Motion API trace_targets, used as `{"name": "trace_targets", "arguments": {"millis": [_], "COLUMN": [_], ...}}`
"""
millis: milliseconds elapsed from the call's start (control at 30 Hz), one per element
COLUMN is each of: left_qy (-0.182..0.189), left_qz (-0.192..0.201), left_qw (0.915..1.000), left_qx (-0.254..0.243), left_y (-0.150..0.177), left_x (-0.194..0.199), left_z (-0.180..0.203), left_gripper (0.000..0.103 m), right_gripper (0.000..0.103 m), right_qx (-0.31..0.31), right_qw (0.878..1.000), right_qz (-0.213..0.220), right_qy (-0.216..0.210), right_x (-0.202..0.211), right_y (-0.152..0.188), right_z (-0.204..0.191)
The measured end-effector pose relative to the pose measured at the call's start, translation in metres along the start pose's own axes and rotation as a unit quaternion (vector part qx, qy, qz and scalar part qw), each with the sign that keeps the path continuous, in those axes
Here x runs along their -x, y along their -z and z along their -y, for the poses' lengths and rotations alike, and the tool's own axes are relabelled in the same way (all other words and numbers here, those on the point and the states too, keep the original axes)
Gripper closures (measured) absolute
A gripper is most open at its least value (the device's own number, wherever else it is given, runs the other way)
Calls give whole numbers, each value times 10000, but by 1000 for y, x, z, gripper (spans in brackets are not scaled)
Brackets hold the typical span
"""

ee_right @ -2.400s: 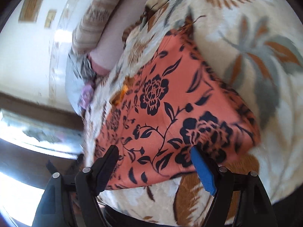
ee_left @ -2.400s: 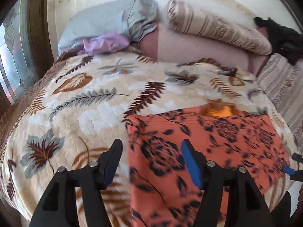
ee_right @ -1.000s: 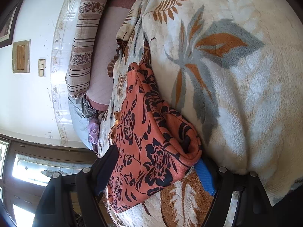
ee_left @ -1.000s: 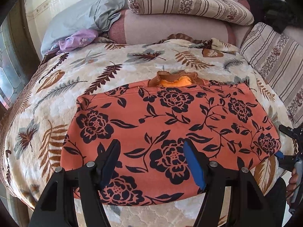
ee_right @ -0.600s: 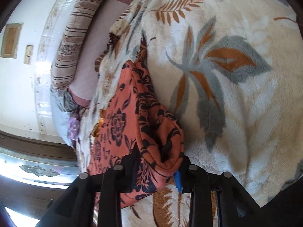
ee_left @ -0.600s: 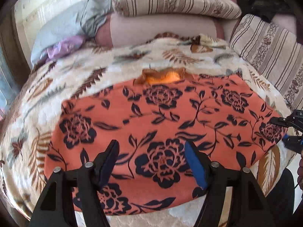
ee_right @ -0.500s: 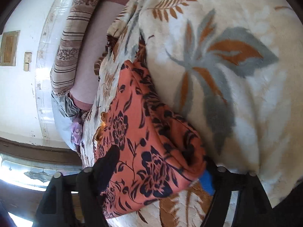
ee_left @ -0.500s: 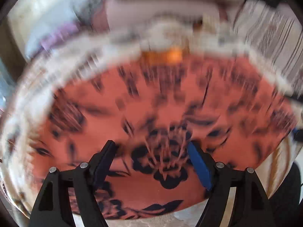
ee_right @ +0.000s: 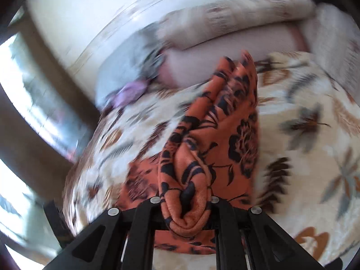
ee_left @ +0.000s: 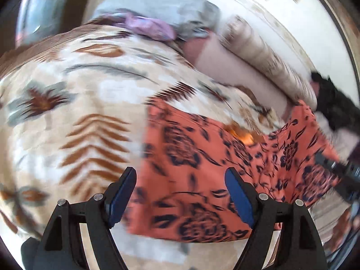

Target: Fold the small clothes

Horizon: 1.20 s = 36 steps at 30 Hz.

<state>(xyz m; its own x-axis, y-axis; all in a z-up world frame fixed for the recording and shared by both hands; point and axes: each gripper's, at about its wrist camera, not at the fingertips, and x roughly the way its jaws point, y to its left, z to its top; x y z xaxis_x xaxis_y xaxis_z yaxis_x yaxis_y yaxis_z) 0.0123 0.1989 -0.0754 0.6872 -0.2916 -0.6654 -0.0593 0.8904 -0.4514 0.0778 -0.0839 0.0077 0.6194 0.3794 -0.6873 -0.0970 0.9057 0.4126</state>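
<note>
Bed, both views blurred.

Orange garment [ee_left: 198, 157] with dark flower print lies on the leaf-patterned blanket [ee_left: 74, 103]. In the left wrist view it fills the lower middle and runs out toward 3 o'clock, where its far end rises off the blanket, pulled up into a ridge. A brighter orange patch shows at its upper edge, toward 1 o'clock from centre.

Left gripper [ee_left: 181, 193]: jaws stand wide apart, blue pads facing each other, nothing pinched. It hangs over the near left part of the garment; the left finger sits at the garment's left edge, over the blanket. Contact with the cloth cannot be told.

Right gripper [ee_right: 184, 204]: jaws have just been closing and are now drawn in tight on a bunched fold of the garment. The cloth bulges out in a rolled lip below the fingertips and rises from the grip toward 12 o'clock as a gathered band, clear of the blanket along its upper length. In the left wrist view a dark tool part shows at 3 o'clock against the raised cloth, too blurred to read.

Behind the blanket, from 11 to 1 o'clock: a grey pillow [ee_left: 157, 2], a purple cloth [ee_left: 146, 25] against it, a pink bolster [ee_right: 225, 58], a striped pillow [ee_right: 236, 20] on top. Dark clothing [ee_left: 337, 108] lies at 2 o'clock in the left view.
</note>
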Motion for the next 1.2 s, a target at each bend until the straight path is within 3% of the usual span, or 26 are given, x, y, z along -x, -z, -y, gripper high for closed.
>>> {"name": "trace_targets", "arguments": {"millis": [67, 133, 167, 200, 367, 533, 600, 667, 767, 833, 933, 1033, 1200], "left_qy": [-89, -196, -228, -253, -188, 23, -20, -37, -5, 10, 23, 237, 229], "left_qz": [50, 23, 0, -9, 115, 239, 314, 272, 231, 246, 209, 235, 290], "left_qw": [9997, 9991, 9987, 9984, 9980, 9985, 9987, 9986, 9979, 9983, 9989, 9982, 9985], "left_qx": [217, 373, 446, 506, 598, 495, 394, 454, 613, 524, 416, 508, 407], "left_y": [1, 5, 7, 12, 22, 17, 14, 12, 10, 10, 5, -4, -13], "left_x": [11, 19, 22, 25, 43, 47, 50, 49, 51, 56, 55, 52, 55], "left_z": [-27, -49, -58, -63, -84, -79, -77, -81, -87, -87, -83, -78, -65], "left_gripper": [21, 21, 21, 21, 21, 21, 21, 22, 21, 21, 21, 22, 21], "right_gripper": [92, 92, 92, 90, 93, 92, 92, 92, 88, 87, 87, 90, 90], "right_qx": [250, 311, 146, -193, -4, -141, 191, 485, 768, 642, 477, 548, 453], "right_qw": [9982, 9906, 9842, 9830, 9909, 9929, 9919, 9899, 9728, 9803, 9804, 9836, 9882], "right_qz": [-533, -1335, -1765, -1822, -1294, -591, -587, -947, -2176, -1834, -1840, -1557, -1109], "right_qy": [-142, -42, 13, -141, -373, -1025, -1112, -933, -192, -348, -519, -727, -959], "right_x": [-41, -98, -125, -135, -92, -54, -53, -78, -153, -149, -136, -121, -102], "right_y": [27, 61, 76, 83, 38, -5, 5, 30, 86, 94, 86, 72, 62], "right_z": [-24, -26, -17, -7, -25, -57, -84, -103, -103, -97, -93, -97, -103]}}
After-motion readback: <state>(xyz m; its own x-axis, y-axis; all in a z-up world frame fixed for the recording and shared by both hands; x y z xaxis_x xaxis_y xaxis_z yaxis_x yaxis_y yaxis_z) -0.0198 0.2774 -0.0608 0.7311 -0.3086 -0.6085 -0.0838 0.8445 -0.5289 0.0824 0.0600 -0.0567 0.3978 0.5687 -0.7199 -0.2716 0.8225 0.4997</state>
